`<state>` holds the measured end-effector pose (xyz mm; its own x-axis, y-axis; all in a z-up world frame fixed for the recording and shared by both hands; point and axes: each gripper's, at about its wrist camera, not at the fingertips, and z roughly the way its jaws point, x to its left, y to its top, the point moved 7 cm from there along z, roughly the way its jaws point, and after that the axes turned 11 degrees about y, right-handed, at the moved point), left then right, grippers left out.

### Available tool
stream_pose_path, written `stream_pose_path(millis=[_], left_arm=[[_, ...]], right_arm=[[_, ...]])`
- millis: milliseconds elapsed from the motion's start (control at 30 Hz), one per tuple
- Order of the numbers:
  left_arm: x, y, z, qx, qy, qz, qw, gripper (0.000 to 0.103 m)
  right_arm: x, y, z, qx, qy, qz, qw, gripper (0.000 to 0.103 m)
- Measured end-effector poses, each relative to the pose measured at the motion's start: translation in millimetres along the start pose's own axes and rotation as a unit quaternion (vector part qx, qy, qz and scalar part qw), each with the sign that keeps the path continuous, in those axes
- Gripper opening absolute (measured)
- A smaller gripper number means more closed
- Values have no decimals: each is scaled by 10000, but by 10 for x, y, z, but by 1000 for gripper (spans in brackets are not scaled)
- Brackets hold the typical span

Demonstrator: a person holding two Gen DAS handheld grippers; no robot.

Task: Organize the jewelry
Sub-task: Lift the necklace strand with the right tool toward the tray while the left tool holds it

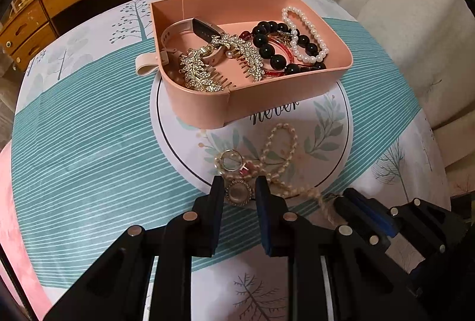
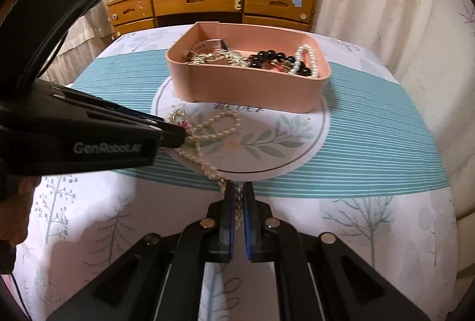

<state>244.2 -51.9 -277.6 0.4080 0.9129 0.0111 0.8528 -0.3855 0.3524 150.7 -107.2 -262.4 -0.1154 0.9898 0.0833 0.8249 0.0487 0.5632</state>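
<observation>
Nearest us, our right gripper is clamped on the thin chain end of the pearl necklace, which trails across the tablecloth near its front edge. Just beyond, our left gripper has narrowed its jaws around a round jewelled pendant; we cannot tell whether the pads press it. A ring lies just past it. Farther in, towards the far edge, the pink tray holds black beads, a white pearl bracelet and gold leaf combs.

Black plastic grippers with blue-padded jaws, silver round pivot pins (white "GenRobot.AI" lettering on one flank)
</observation>
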Motion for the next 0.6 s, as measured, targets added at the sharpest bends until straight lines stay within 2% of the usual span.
stream_pose_path(millis=[233,400,467,533,600], left_arm=[[29,25,15,121,-159,-135,9997,26],[16,25,12,117,-124,-51,9998,27],[13,27,7,157,-158,-83,9997,33],[20,28,2,205,-223,-145,9994,50],[42,18,1,204,-201,-157,9995,50]], right_arm=[[-73,-79,-27,45,-111,53,9999,5],[-103,-86,-41,78,-220,78,9997,5],[-156,-85,-45,96,-310,124,9994,5],[-216,-92,-58,102,-398,178,9990,5],[-277,-98,-71,114,-451,230,9987,5]])
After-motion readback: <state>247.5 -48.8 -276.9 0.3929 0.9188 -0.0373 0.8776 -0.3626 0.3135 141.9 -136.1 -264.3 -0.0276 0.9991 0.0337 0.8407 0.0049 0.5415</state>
